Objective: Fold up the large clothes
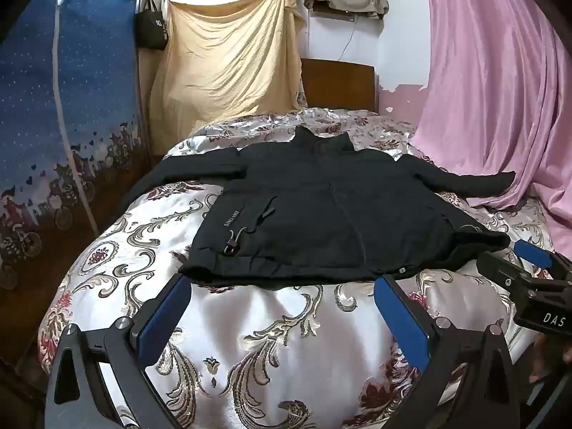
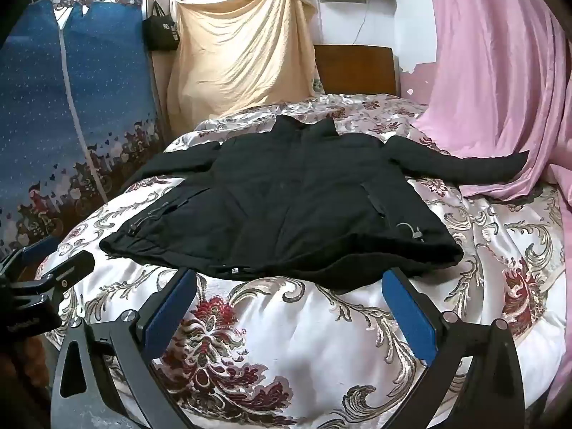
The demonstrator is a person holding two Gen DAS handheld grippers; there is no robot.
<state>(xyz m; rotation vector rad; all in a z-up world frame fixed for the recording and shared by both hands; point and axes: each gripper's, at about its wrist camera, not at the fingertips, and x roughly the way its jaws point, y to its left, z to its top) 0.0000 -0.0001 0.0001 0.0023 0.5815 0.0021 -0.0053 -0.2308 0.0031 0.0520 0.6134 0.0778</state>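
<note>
I see the jacket [image 1: 321, 211] spread flat on the bed [image 1: 286, 325], sleeves out, collar far. My left gripper [image 1: 282, 286] and right gripper [image 2: 289, 282] gape wide, empty, just short of its hem. Left view alone shows lettering, perhaps "SINCE"; right view's hem corner looks turned up.

Floral satin bedspread [image 1: 286, 339], wooden headboard [image 1: 338, 84], pink curtain [image 1: 493, 82], white wall [image 1: 329, 39].
</note>
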